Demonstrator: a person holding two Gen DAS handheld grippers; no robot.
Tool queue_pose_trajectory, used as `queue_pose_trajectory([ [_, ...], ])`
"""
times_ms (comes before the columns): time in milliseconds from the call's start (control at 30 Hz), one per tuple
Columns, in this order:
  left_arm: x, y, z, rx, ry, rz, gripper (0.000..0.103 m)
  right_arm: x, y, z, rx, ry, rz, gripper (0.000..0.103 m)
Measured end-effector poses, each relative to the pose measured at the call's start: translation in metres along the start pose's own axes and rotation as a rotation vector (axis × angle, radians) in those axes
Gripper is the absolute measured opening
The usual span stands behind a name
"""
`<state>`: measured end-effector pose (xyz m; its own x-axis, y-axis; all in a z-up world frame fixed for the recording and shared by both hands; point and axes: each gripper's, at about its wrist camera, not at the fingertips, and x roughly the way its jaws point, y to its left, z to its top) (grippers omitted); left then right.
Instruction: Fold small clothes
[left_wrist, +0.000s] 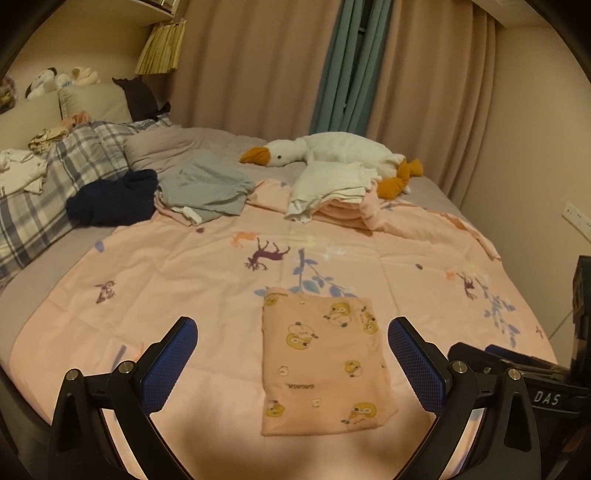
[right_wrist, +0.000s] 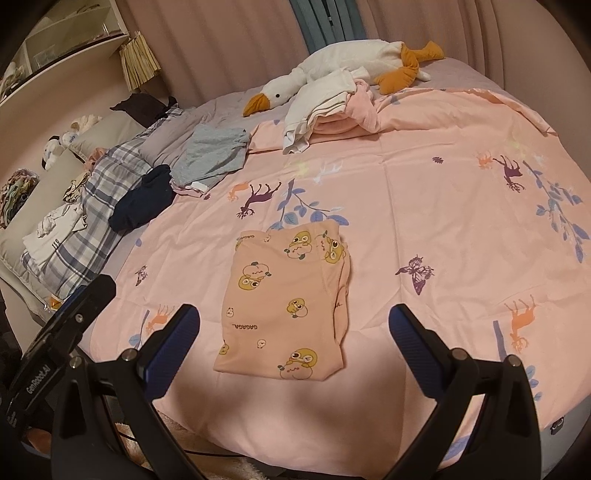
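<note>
A small pink garment with yellow cartoon prints lies folded into a flat rectangle on the pink printed sheet; it also shows in the right wrist view. My left gripper is open and empty, its blue-padded fingers either side of the garment, above it. My right gripper is open and empty too, held over the garment's near end. The right gripper's body shows at the right edge of the left wrist view.
At the back of the bed lie a grey garment, a dark navy garment, a stack of folded white and pink clothes and a white goose plush. Plaid bedding and pillows are at left. Curtains behind.
</note>
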<state>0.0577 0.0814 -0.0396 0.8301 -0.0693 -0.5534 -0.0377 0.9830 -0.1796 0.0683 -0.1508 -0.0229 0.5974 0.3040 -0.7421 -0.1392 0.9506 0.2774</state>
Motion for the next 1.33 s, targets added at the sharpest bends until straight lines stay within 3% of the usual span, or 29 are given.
queue_pose_trajectory([
  [900,0.0068,-0.0072,-0.0066,0.032,0.021,0.051,0.102,-0.0006,0.0027,0.0002,-0.002,-0.012,-0.039,0.103],
  [1333,0.0058,-0.0084,-0.0075,0.033,0.027,0.039,0.102,0.0008,0.0043,-0.0008,-0.006,-0.013,-0.045,0.103],
])
